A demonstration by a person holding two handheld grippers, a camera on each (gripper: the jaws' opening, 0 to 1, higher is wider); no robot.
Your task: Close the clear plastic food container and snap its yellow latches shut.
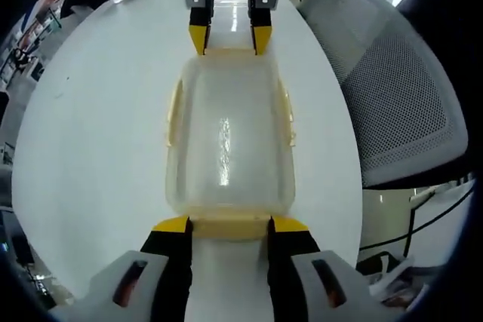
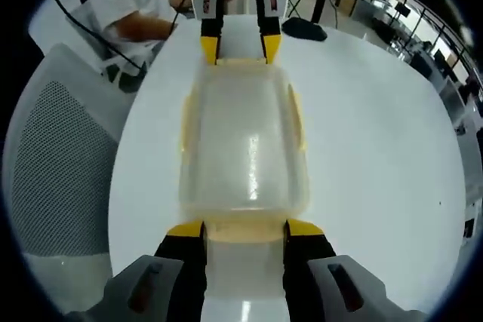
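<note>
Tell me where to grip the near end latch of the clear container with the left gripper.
Take the yellow end latch itself, coming straight in from that short end. It lies as a flat strip across the container end, between the left gripper's open jaws, so a slight advance should set them on it.

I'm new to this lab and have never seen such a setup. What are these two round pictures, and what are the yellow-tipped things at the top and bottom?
There is no robot arm here: a person holds a two-jaw gripper in each hand, and a fisheye camera rides on each one, looking forward along its jaws. In the left gripper view, the left gripper rises from the bottom, and the right gripper faces it from the top. The right gripper view is the mirror case: the right gripper is at the bottom, the left gripper at the top. Between them, on a white table, lies a clear plastic container with its lid on and yellow latches along its sides. Each gripper's open jaws sit at one short end of it. A mesh chair stands beside the table.
</note>
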